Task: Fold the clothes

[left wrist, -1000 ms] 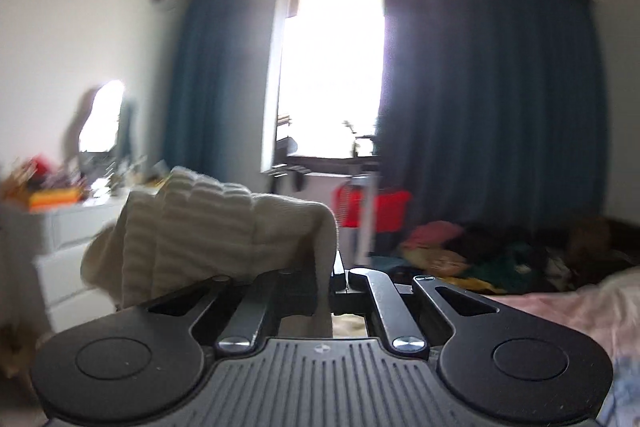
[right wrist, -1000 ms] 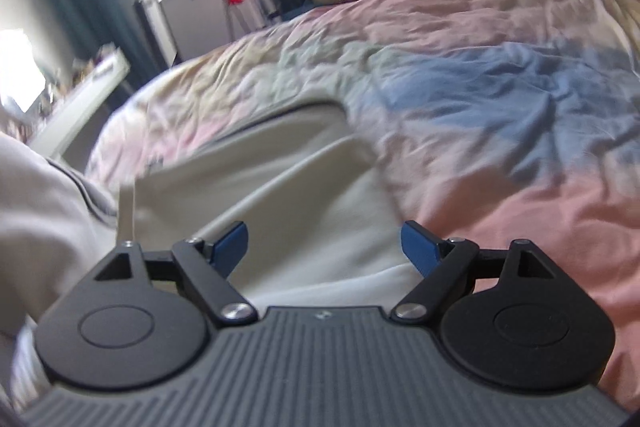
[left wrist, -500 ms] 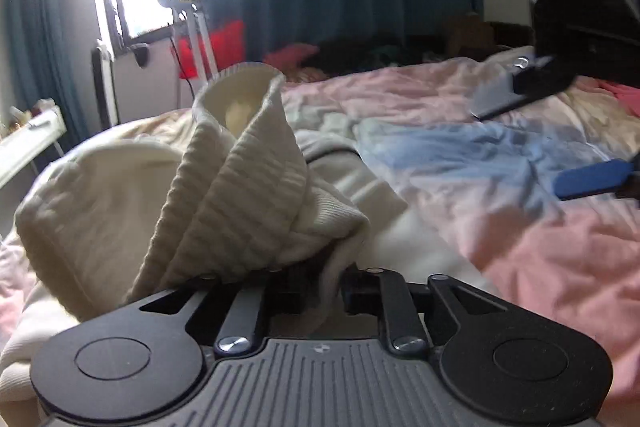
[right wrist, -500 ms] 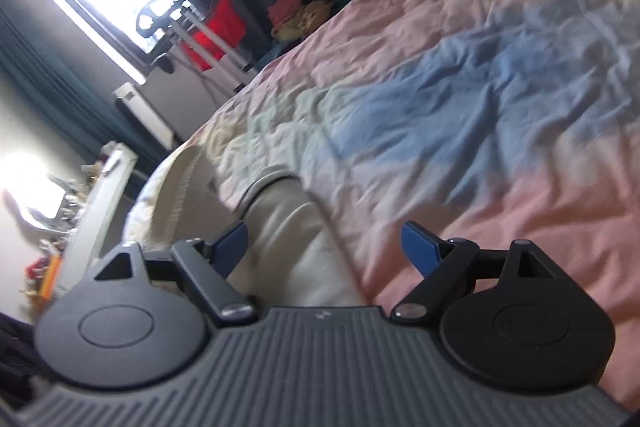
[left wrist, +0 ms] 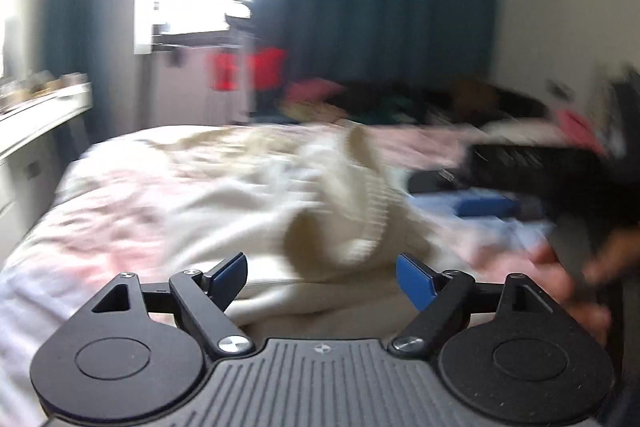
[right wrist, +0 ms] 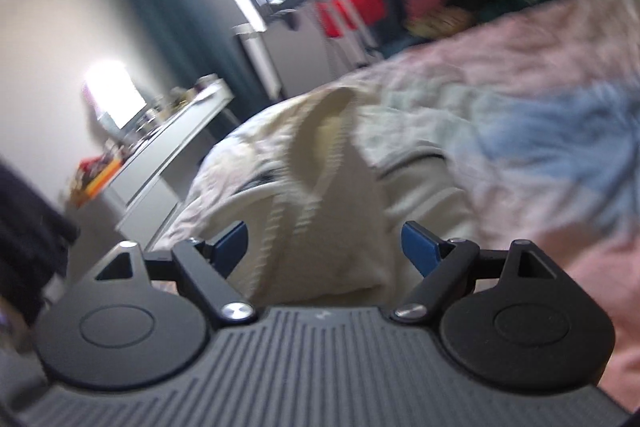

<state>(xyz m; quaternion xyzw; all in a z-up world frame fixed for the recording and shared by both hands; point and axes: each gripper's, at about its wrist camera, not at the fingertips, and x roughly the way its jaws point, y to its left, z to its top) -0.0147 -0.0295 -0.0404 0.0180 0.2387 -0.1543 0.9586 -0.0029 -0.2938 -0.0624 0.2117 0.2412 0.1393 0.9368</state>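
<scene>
I am watching the left tool (left wrist: 320,277) opening its jaws, nothing pinched between them; the cream sweater (left wrist: 320,211) is lying loose across the middle of the frame on the bed (left wrist: 100,227). My right tool (right wrist: 324,247) is hanging open over the same sweater (right wrist: 320,187), lower centre. I am judging the fold as only begun: the knit is bunching, not squared. No readable writing is showing.

I count one cream knit sweater (left wrist: 336,203) on one bed (left wrist: 120,211), my two grippers (left wrist: 320,277) (right wrist: 325,247), and maybe two red bags (left wrist: 248,69), though they are blurred.
</scene>
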